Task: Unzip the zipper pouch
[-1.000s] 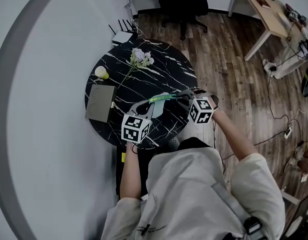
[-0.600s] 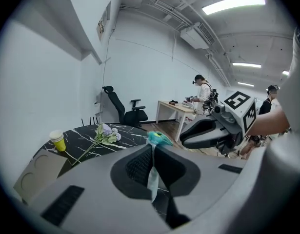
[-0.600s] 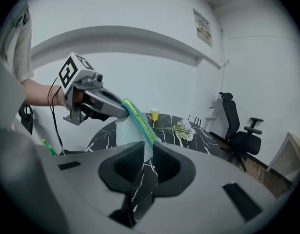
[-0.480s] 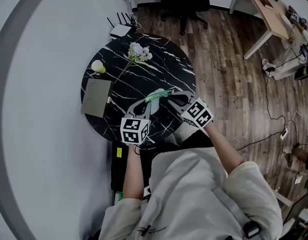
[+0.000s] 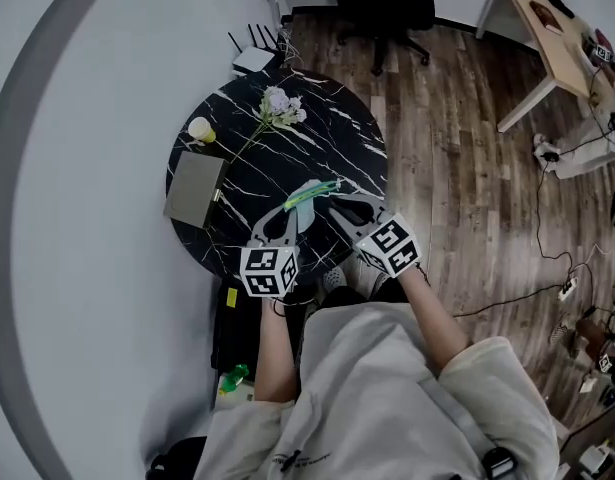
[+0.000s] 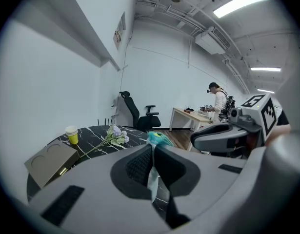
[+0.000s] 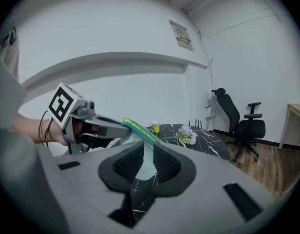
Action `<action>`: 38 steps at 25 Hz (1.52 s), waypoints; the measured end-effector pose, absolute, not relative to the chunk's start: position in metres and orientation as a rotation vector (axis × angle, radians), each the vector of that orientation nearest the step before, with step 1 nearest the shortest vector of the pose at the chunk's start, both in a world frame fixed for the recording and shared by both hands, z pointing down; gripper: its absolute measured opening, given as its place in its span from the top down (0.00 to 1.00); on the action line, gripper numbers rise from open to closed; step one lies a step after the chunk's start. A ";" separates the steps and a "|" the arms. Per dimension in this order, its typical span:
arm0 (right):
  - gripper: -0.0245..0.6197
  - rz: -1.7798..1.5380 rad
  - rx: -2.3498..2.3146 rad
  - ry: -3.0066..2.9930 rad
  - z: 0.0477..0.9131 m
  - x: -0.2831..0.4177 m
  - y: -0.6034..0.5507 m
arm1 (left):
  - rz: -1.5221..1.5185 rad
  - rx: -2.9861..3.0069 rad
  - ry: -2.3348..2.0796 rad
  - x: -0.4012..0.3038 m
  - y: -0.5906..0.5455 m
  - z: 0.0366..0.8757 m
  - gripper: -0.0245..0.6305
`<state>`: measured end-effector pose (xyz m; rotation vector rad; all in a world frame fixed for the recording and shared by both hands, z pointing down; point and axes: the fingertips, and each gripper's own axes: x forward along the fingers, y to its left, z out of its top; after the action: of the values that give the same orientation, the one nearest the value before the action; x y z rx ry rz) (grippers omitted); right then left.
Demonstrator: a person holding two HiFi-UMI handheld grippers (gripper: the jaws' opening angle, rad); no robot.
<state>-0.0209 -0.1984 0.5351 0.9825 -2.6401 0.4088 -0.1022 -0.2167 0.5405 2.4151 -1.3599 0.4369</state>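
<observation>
1. The wood floor fills the head view from 12 to 4 o'clock.
2. The round black marble bench stands just ahead of the person, close to the pale wall at its 9 o'clock side.
3. A pale wooden desk stands well apart from the bench, out at 2 o'clock.
4. A black office chair stands beyond the bench at 1 o'clock.
5. The left tongs reach in from 7 o'clock. Their jaws are pressed tight together on a thin fold of the pouch's pale fabric.
6. The right tongs reach in from 5 o'clock, tips near the left pair. Their jaws have just been opening a little, yet the fabric between them fills the narrow gap and touches both pads, so they grip it.
7. A flat grey box lies at the bench's 9 o'clock rim.
8. The zipper pouch, pale blue with a teal-green zip along its top edge, hangs between the two tongs above the bench, toward 5 o'clock of its centre.
9. A flower sprig lies near the 12 o'clock rim.
10. A yellow cup stands upright at 10 o'clock, just beside the box.
</observation>
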 end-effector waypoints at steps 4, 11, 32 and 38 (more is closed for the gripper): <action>0.86 0.425 1.016 -2.662 0.531 -0.003 -0.192 | 0.411 2.395 -1.404 -0.091 -0.207 0.531 0.93; 0.86 0.455 1.052 -2.680 0.535 0.027 -0.170 | 0.341 2.378 -1.470 -0.069 -0.192 0.523 0.93; 0.87 0.430 0.984 -2.767 0.541 0.072 -0.117 | 0.231 2.347 -1.532 -0.034 -0.128 0.527 0.93; 0.92 0.425 0.919 -2.789 0.542 0.070 -0.110 | 0.243 2.342 -1.534 -0.031 -0.122 0.530 0.93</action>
<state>0.0696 -0.1103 0.5420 0.9186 -2.7894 0.4252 -0.0314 -0.1224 0.5296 2.3418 -1.5343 0.2435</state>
